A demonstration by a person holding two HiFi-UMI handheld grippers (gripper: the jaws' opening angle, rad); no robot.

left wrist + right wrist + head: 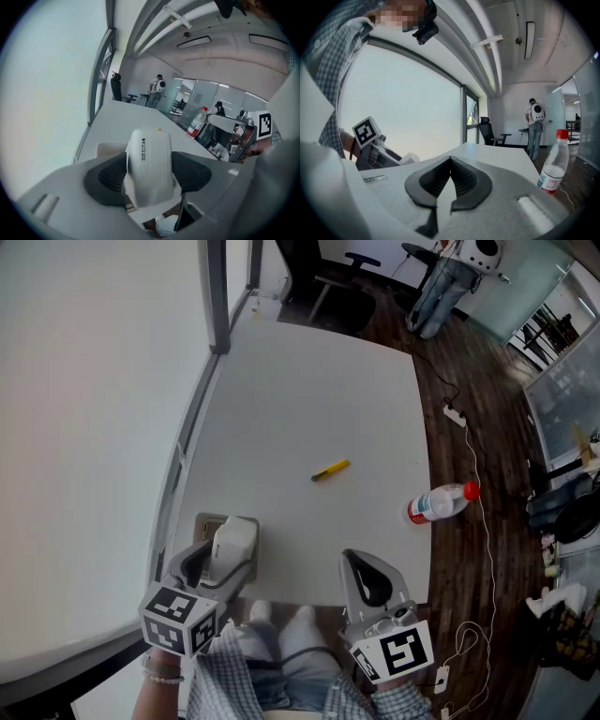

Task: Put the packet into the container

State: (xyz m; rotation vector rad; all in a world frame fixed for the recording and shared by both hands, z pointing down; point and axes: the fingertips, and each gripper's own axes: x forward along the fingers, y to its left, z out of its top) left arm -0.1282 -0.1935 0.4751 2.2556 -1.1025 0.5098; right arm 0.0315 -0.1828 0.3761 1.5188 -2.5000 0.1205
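The white packet (234, 538) stands on end between the jaws of my left gripper (223, 554), at the table's near left corner. In the left gripper view the packet (150, 171) fills the space between the two black pads (110, 176), which stand wide apart and do not squeeze it. Just beyond and below it lies the small white open container (206, 521), whose rim (105, 149) shows behind the packet. My right gripper (364, 568) hovers at the near edge, shut, and nothing sits between its pads (461, 180).
A yellow pen-like thing (330, 470) lies mid-table. A plastic bottle with a red cap (441, 503) lies at the table's right edge. A window wall runs along the left. Office chairs and a standing person (534, 124) are beyond the far end.
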